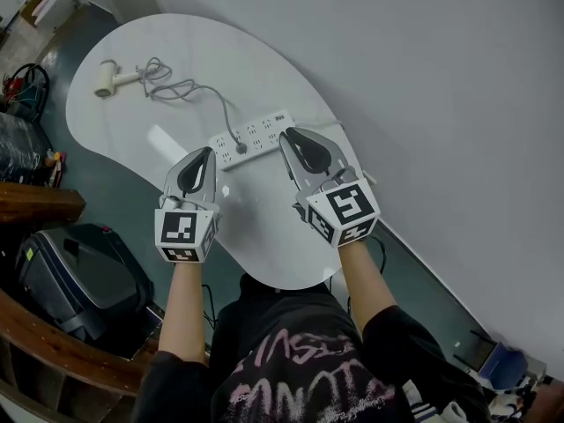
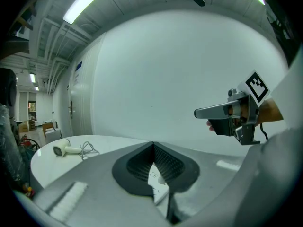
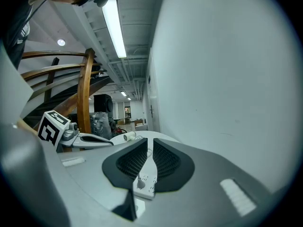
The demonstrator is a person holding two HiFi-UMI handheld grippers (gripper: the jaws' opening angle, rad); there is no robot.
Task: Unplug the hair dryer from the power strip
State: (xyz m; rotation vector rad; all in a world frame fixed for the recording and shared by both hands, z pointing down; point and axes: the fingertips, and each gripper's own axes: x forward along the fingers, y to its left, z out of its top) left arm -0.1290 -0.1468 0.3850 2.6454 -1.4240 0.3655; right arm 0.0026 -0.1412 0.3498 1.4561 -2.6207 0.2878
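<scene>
At six o'clock in the head view the person's forearms reach up over the near edge of the white table (image 1: 264, 254). The left gripper (image 1: 209, 152) is held above the tabletop. In its own view the dark pads meet at the far tips, so it is clenched on nothing. The right gripper (image 1: 285, 134) is at three o'clock of it. Its pads are drawn together to a thin slit and seem closed, also on nothing.

Just beyond both tips lies the power strip (image 1: 256, 139), running from about eight o'clock to two o'clock across the table. The right gripper's tip is over its two o'clock end, and the left gripper's tip is near its eight o'clock end. Whether either touches the strip cannot be told. The plug (image 1: 241, 147) is seated in the strip between the two grippers.

From the plug the grey cord (image 1: 189, 88) runs toward eleven o'clock and ends in loose loops. The hair dryer (image 1: 107, 78) lies on its side at the table's far end, well apart from the strip.
</scene>
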